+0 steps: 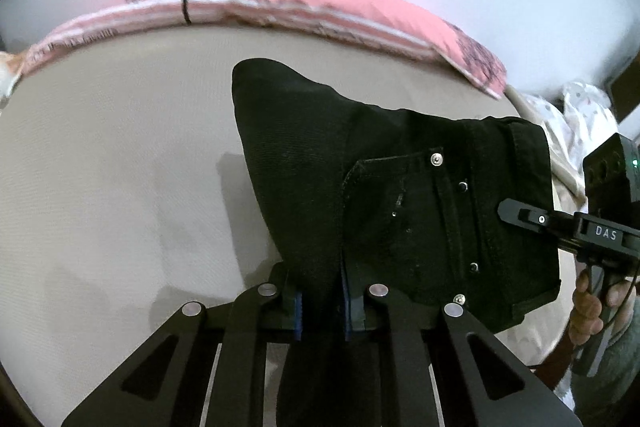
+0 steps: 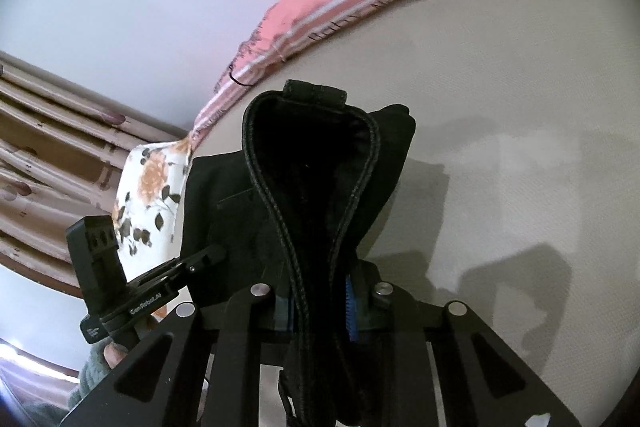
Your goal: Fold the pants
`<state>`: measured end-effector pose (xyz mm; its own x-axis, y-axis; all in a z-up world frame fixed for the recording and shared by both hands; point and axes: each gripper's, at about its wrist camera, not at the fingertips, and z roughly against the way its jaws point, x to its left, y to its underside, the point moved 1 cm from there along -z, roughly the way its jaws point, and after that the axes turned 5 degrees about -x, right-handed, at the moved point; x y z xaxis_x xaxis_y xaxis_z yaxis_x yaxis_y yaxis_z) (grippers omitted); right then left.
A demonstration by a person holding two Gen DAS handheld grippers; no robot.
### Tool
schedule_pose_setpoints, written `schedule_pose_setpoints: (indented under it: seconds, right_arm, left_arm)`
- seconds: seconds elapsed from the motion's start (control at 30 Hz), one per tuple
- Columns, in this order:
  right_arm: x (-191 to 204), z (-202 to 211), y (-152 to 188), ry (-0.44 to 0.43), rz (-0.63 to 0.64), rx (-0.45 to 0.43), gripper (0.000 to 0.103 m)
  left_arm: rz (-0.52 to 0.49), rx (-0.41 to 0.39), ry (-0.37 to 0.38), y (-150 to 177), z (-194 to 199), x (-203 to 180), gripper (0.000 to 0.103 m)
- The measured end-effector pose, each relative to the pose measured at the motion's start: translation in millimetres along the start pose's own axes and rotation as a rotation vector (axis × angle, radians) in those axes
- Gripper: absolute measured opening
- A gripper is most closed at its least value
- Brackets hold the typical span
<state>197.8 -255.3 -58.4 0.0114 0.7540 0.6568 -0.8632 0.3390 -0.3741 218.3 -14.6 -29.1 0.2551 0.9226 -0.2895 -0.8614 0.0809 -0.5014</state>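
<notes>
The black pants [image 1: 384, 187] hang lifted above the beige bed sheet [image 1: 112, 163], pocket rivets and waistband showing. My left gripper [image 1: 323, 303] is shut on a fold of the pants fabric at the bottom of the left wrist view. My right gripper [image 2: 320, 301] is shut on the pants [image 2: 312, 179] at the stitched waistband edge, which loops up in front of the camera. The right gripper also shows in the left wrist view [image 1: 508, 211], clamped on the waistband side. The left gripper also shows in the right wrist view [image 2: 216, 253], touching the pants.
A pink patterned pillow [image 1: 320, 3] lies along the far edge of the bed by a white wall. A floral pillow [image 2: 148, 195] and striped curtains [image 2: 48, 139] are at the left in the right wrist view. White spotted bedding [image 1: 576, 119] lies at the right.
</notes>
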Motion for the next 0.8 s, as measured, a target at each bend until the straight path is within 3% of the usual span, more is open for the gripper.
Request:
schedule_pose_setpoints:
  seconds: [0.3,0.5,0.57,0.6,0.67,0.8]
  right_arm:
    - [23.8,-68.0,-58.6,-0.008,0.035,0.032,0.017]
    - [15.8,-105.7,-73.7,0.064,0.089,0.042,0.018]
    - [10.2,-115.4,-71.8,0.124,0.127,0.043,0.024]
    - [8.0,-117.7,-69.4,0.157,0.157,0.038,0.035]
    - [4.3,-118.4,-66.9,0.215,0.179,0.032,0.046]
    - [-1.2,-112.3,-60.6,0.247,0.156,0.024,0.051]
  left_arm:
    - [0.028,-0.015,-0.070,-57.3,-19.6,58.4,0.014]
    - [0.042,0.025,-0.072,-54.8,-50.7,89.9,0.015]
    - [0.044,0.026,-0.076,-46.6,-59.6,95.9,0.024]
    - [0.037,0.022,-0.082,-42.8,-62.1,97.8,0.034]
    - [0.022,0.010,-0.117,-35.9,-64.4,99.2,0.049]
    - [0.004,0.003,-0.129,-22.4,-57.6,99.6,0.058]
